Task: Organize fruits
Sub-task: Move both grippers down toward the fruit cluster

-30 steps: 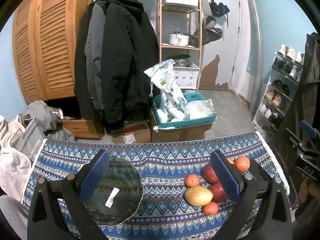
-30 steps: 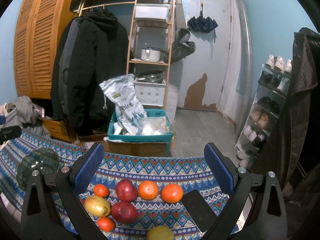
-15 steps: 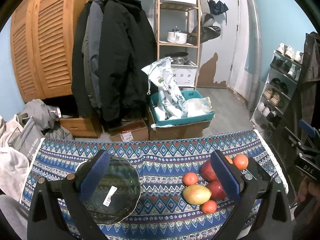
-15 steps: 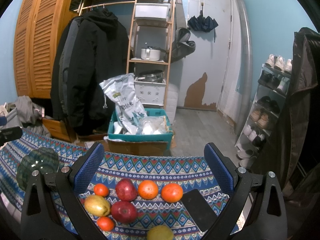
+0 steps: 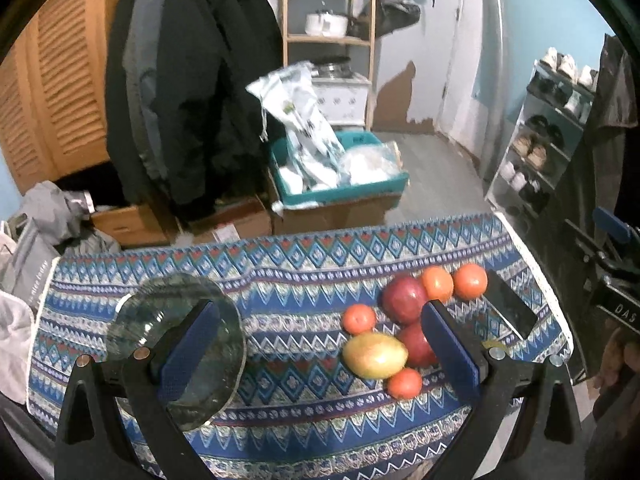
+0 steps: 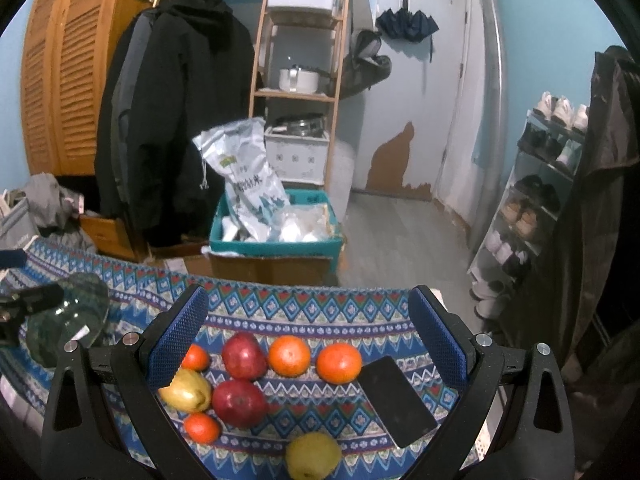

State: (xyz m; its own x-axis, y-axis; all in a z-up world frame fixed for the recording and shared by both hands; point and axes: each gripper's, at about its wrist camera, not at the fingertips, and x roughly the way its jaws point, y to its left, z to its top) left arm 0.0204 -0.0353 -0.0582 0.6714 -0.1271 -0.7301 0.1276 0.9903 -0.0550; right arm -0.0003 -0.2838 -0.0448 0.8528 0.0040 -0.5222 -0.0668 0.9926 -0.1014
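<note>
Fruit lies on a patterned blue tablecloth (image 5: 304, 280): a yellow mango (image 5: 375, 355), two red apples (image 6: 243, 355) (image 6: 239, 403), two oranges (image 6: 289, 355) (image 6: 339, 363), small tangerines (image 6: 202, 427) and a green-yellow pear (image 6: 313, 456). A glass plate (image 5: 176, 340) lies at the left. My left gripper (image 5: 318, 350) is open above the cloth, between the plate and the fruit. My right gripper (image 6: 308, 338) is open and empty above the fruit.
A black phone (image 6: 396, 399) lies right of the oranges near the cloth's right edge. Beyond the table stand a teal bin with bags (image 6: 276, 236), hanging coats (image 6: 176, 128), a wooden shelf (image 6: 300, 92) and a shoe rack (image 6: 536, 200).
My left gripper's view has risen and tilted down toward the table, so the plate and fruit show more fully. The right gripper has lowered slightly toward the fruit.
</note>
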